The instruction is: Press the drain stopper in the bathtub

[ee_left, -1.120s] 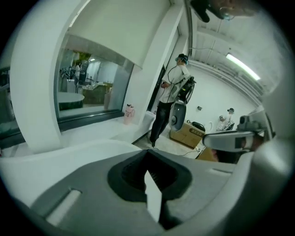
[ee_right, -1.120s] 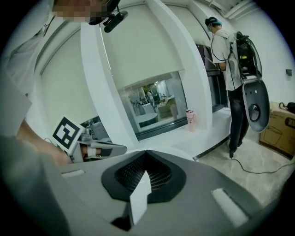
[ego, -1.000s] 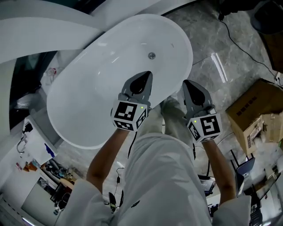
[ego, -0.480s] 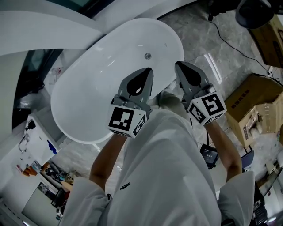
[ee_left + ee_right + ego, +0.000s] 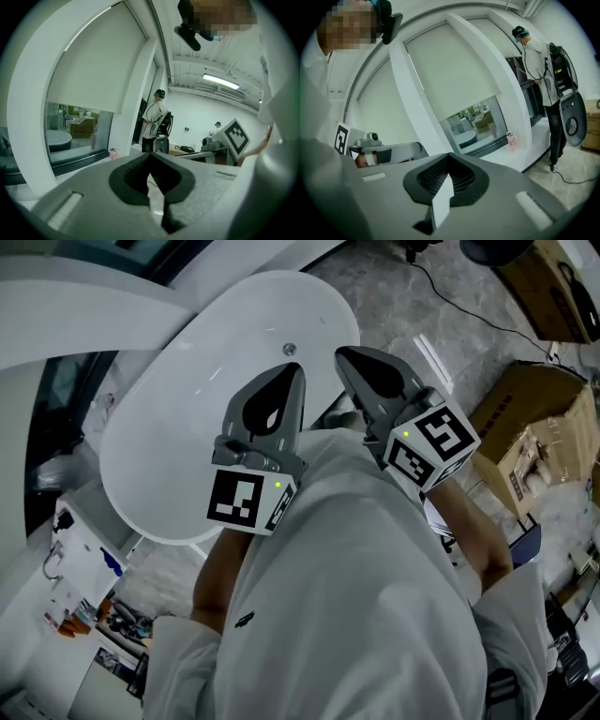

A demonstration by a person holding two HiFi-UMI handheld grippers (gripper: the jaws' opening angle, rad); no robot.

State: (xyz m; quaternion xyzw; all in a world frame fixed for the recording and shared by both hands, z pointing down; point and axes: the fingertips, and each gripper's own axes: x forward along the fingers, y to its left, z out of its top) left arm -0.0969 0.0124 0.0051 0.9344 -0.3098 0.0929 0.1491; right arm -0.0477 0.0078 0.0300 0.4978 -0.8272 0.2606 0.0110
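You're bringing both claws up toward your head over the last second. The left claw and right claw are looming larger and looking across the room, so neither is bearing on the stopper. Both are pinched shut, holding nothing. The stopper is sitting in the tub floor, well below the left tip. Whether it's pressed down isn't showing.

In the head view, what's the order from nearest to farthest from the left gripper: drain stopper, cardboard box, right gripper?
1. Right gripper, close beside the left gripper.
2. Drain stopper, down in the bathtub, ahead.
3. Cardboard box, on the floor, far right.
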